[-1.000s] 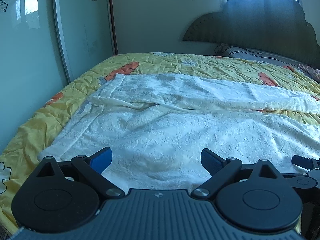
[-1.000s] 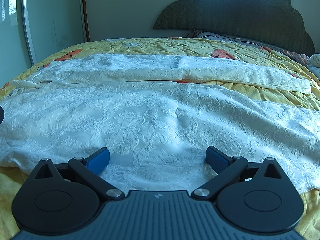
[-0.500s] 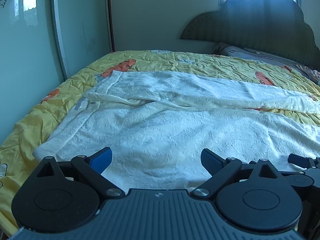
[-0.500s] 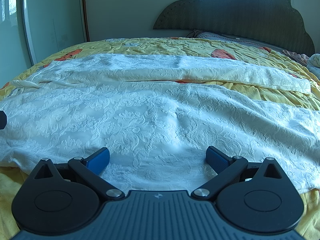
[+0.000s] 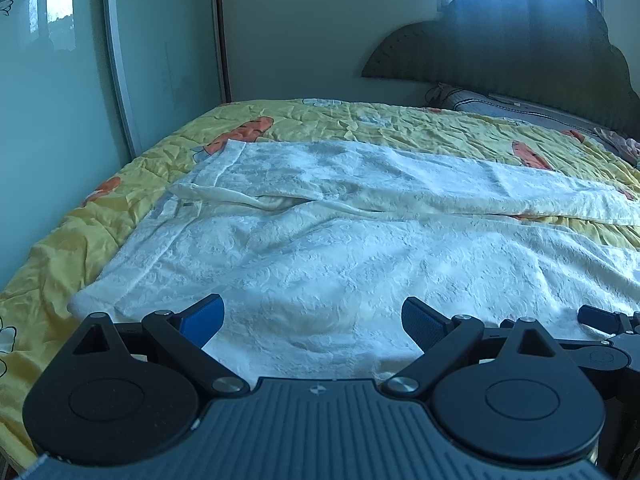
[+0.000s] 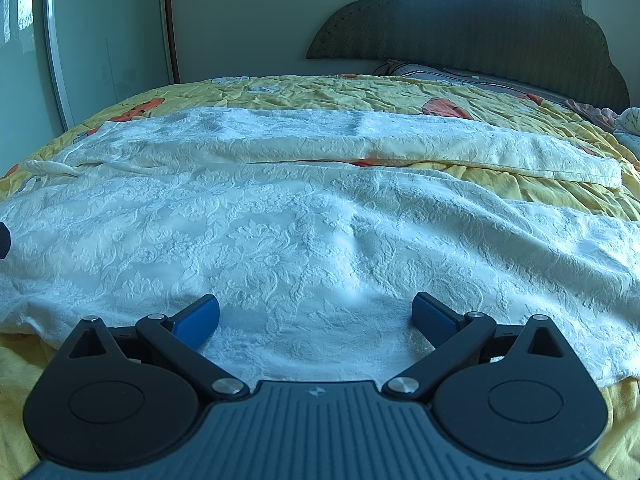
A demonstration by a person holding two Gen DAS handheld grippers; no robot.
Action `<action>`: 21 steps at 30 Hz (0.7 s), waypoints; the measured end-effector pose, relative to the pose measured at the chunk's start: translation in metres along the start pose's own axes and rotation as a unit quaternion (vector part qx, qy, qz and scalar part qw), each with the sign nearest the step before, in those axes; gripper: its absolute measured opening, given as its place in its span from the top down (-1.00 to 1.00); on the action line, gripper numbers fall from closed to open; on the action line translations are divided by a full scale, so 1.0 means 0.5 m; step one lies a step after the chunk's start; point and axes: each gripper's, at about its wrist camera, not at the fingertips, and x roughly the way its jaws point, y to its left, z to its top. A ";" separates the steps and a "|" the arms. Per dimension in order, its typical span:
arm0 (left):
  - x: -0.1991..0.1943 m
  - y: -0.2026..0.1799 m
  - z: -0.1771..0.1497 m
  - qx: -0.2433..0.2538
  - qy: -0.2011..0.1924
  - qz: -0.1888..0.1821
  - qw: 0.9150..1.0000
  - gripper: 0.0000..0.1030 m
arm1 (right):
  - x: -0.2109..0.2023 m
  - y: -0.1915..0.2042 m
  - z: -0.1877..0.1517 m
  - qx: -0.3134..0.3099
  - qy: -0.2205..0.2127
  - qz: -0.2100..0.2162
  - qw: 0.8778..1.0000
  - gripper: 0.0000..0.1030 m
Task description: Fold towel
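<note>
A large white embossed towel (image 5: 340, 256) (image 6: 304, 232) lies spread across the bed, its far long edge folded over toward me into a band (image 5: 400, 176) (image 6: 320, 140). My left gripper (image 5: 312, 320) hovers open over the towel's near left part, nothing between its blue pads. My right gripper (image 6: 316, 316) is open as well, low above the towel's near edge. The right gripper's fingertip (image 5: 596, 314) shows at the right edge of the left wrist view. A dark bit of the left gripper (image 6: 3, 236) shows at the left edge of the right wrist view.
The towel rests on a yellow quilt (image 5: 360, 120) (image 6: 320, 88) with orange prints. A dark scalloped headboard (image 5: 520, 48) (image 6: 480, 28) and pillows (image 5: 500, 106) stand at the far right. A glass wardrobe door (image 5: 160, 52) borders the bed's left side.
The left gripper has drifted back and slightly left, so more of the towel's left edge and quilt shows. The right gripper has stayed put. Both remain open.
</note>
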 end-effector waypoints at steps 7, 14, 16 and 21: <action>0.003 0.002 -0.001 -0.001 0.003 0.000 1.000 -0.89 | 0.000 0.000 0.000 0.000 0.000 0.000 1.000 -1.00; 0.007 0.015 0.000 -0.007 0.002 0.004 1.000 -0.89 | 0.000 0.000 0.000 0.000 0.000 0.000 1.000 -1.00; 0.009 0.020 0.000 -0.010 0.003 0.004 1.000 -0.89 | 0.000 0.000 0.000 0.000 0.000 0.000 1.000 -1.00; 0.009 0.032 -0.001 -0.009 0.002 0.009 1.000 -0.89 | 0.000 0.000 0.000 -0.001 0.000 -0.001 1.000 -1.00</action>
